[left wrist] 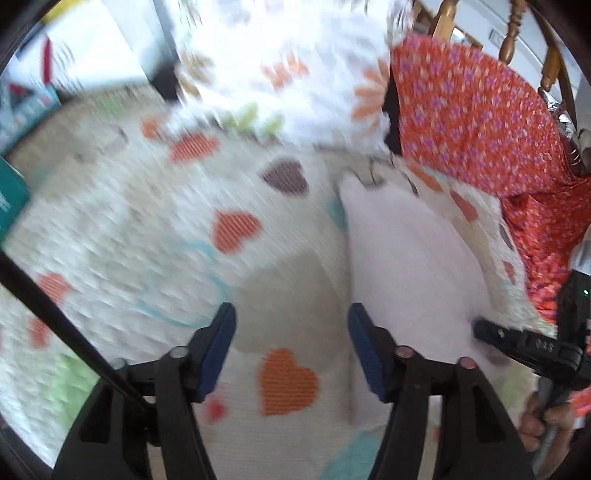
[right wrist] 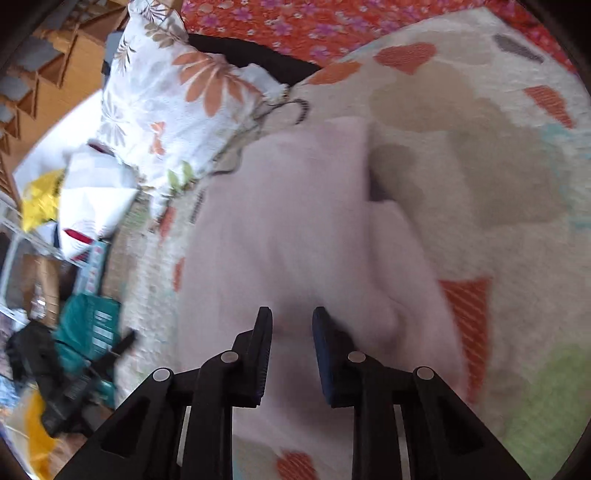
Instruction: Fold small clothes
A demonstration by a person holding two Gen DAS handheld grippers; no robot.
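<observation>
A pale pink small garment [right wrist: 303, 229] lies on a cream blanket with orange hearts [right wrist: 480, 155]. In the left wrist view the garment [left wrist: 413, 266] lies to the right of my left gripper [left wrist: 291, 317], which is open and empty above the blanket [left wrist: 147, 229]. My right gripper [right wrist: 291, 321] hovers over the garment's near part with its jaws a little apart and nothing between them. The right gripper also shows at the right edge of the left wrist view [left wrist: 524, 343], at the garment's edge.
A white pillow with orange flowers [right wrist: 177, 96] lies at the blanket's far side, next to an orange floral cloth [left wrist: 480, 118]. A dark hanger-like wire [right wrist: 295, 107] lies by the garment's far end. Boxes and bags [right wrist: 85, 332] crowd the floor at left. Wooden chair spindles [left wrist: 513, 33] stand behind.
</observation>
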